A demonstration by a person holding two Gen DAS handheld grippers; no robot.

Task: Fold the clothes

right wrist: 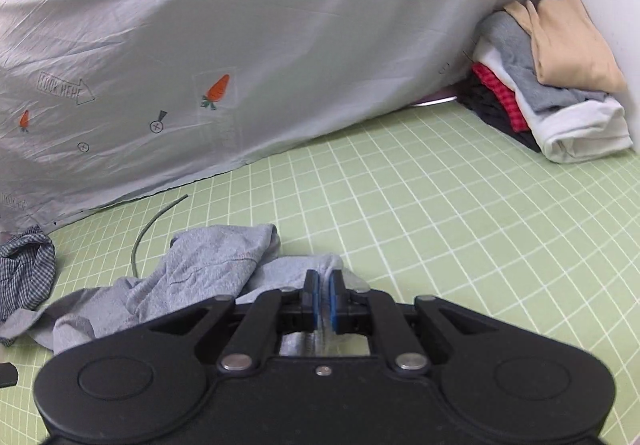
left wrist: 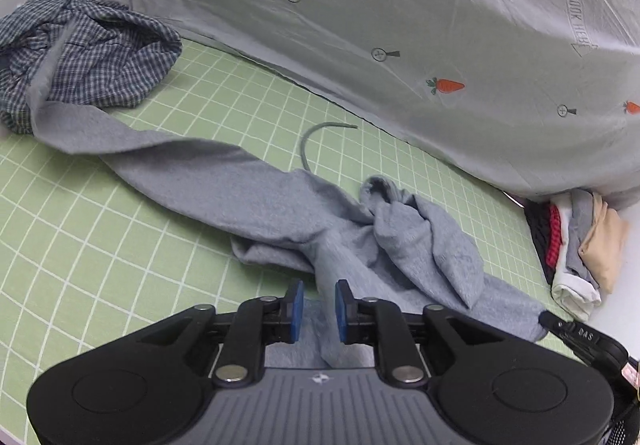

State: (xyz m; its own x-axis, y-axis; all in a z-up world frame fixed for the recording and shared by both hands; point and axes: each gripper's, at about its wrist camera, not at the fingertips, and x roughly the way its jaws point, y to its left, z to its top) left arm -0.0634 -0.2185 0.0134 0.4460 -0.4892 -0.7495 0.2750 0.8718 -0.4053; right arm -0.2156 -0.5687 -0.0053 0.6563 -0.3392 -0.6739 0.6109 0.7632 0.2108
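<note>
Left gripper (left wrist: 319, 305), nearest the left wrist camera: its blue pads (left wrist: 297, 308) stand a narrow gap apart, and a strip of the grey garment (left wrist: 224, 181) runs between them without being pressed by either pad. Right gripper (right wrist: 322, 303), nearest the right wrist camera: its pads are closed almost together, pinching an edge of the same grey garment (right wrist: 208, 269).

The grey garment lies crumpled and partly twisted on the green grid-patterned sheet (left wrist: 100, 245), stretching from the grippers toward the checked blue garment (left wrist: 80, 61), which sits bunched at the sheet's far left. One end of the grey cloth touches that checked heap. A thin grey drawstring (left wrist: 312, 141) curls on the sheet just beyond the grey garment.

A pale quilt printed with carrots and arrows (left wrist: 400, 25) is heaped along the far edge of the sheet. At the far right corner, against the white wall, a stack of folded clothes (right wrist: 560, 85) rests: beige on top, then grey, white, red and dark layers.
</note>
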